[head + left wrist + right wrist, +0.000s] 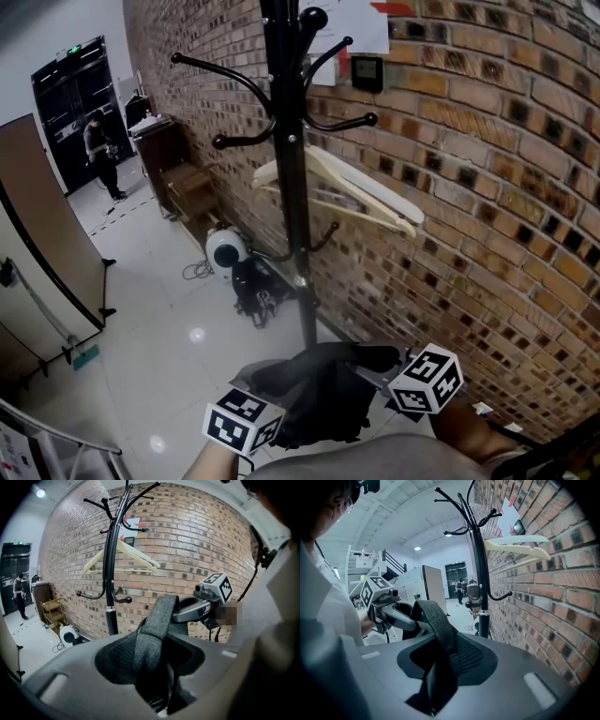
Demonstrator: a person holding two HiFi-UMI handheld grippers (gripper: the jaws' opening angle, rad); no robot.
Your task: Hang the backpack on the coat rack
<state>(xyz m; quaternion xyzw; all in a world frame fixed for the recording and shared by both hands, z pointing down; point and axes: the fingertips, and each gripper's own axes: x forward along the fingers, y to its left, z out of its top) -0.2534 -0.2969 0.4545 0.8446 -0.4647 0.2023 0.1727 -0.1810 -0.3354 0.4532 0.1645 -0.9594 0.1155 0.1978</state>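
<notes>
The backpack [319, 394] is seen in dark grey, its strap [152, 630] in woven grey. The coat rack [292, 187] is painted black, the hanger [375, 192] cream, the wall [506, 187] patterned in red-brown bricks.

Brick wall [487, 187], glossy white floor [159, 347]

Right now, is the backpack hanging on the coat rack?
No, the backpack is low in front of the coat rack, touching no hook.
</notes>
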